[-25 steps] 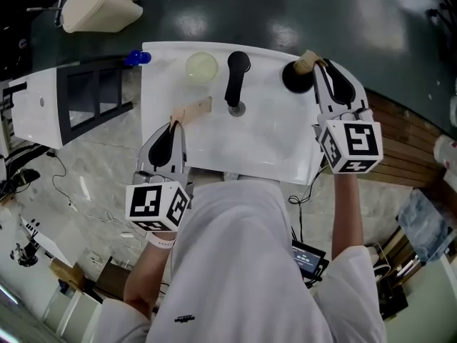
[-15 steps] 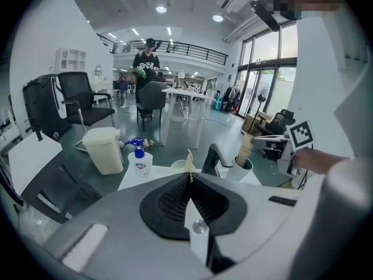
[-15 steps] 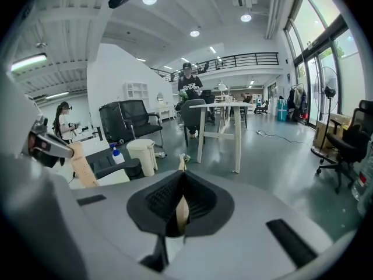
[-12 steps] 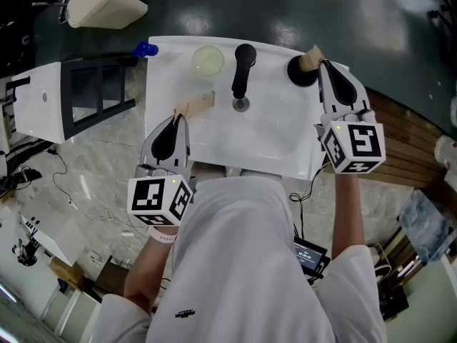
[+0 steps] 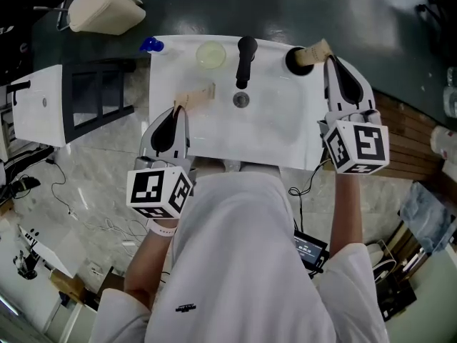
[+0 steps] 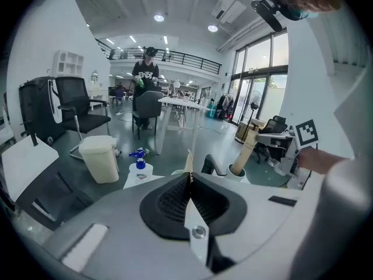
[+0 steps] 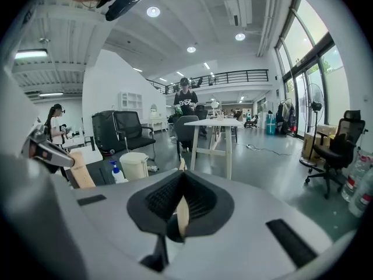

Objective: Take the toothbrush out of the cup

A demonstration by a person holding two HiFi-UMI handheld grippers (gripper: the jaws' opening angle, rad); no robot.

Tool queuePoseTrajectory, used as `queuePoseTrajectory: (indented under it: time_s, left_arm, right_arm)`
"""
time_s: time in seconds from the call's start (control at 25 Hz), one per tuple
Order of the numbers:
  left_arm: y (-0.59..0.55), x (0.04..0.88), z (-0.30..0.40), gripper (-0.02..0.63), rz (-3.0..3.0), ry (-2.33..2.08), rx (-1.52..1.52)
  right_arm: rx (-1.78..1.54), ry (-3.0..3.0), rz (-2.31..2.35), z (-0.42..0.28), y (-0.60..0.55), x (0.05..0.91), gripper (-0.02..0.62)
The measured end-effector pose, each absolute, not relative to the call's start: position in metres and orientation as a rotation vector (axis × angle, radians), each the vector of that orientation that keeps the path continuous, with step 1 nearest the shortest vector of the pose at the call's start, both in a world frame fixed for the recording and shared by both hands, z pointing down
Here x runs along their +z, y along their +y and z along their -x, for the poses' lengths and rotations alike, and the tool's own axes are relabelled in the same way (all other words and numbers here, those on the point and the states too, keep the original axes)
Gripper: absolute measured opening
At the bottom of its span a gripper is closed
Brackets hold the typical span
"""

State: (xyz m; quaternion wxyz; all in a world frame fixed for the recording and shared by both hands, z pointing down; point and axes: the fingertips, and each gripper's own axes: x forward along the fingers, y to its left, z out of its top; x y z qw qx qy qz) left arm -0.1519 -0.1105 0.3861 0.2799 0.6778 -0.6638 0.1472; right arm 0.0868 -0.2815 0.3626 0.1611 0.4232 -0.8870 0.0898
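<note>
Right gripper point(image 5: 330, 61) point(image 7: 182, 174) is closed tight on the tan stick-shaped toothbrush point(image 5: 314, 51) point(image 7: 182, 212); in the right gripper view the tan handle is pinched between the black pads. The toothbrush leans out of the round cup with the dark inside point(image 5: 291, 61) point(image 6: 239, 172), right of the black faucet point(image 5: 245, 57) on the white sink surface point(image 5: 285, 134). Its lower end is in the cup mouth and its upper end is at the gripper tips, so it is not out yet. In the left gripper view the toothbrush point(image 6: 247, 147) stands tilted in the cup, just right of the faucet. Left gripper point(image 5: 177, 109) point(image 6: 189, 171) is closed too, clamped on a thin tan flat strip point(image 5: 198, 95) point(image 6: 189, 159) with a toothed edge. It holds the strip over the surface left of the faucet and nearer the person, well apart from the cup; can't tell what the strip is. The right gripper view shows the same strip point(image 7: 81, 177) at far left. A pale yellow round dish point(image 5: 211, 54) sits just left of the faucet. A blue-capped white bottle point(image 5: 151, 45) point(image 6: 140, 165) stands further left of the faucet, at the surface corner. A beige lidded bin point(image 5: 100, 6) point(image 6: 100, 156) sits on the floor beyond that corner, far left of the faucet. The person's white-shirted torso fills the lower head view.
</note>
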Motion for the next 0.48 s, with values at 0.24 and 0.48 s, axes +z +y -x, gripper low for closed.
queuePoseTrajectory:
  time_s: [0.24,0.48]
  left_arm:
    - [-0.102,0.365,0.162,0.006,-1.886,-1.771,0.341]
    - [-0.091,0.35,0.164,0.006,-1.965,-1.718,0.322]
  right_arm:
    - [0.2,-2.526,-1.324,-0.091,-0.258,0.318,0.006]
    - [0.133,-2.534,-1.408,-0.091,-0.222,0.274,0.006]
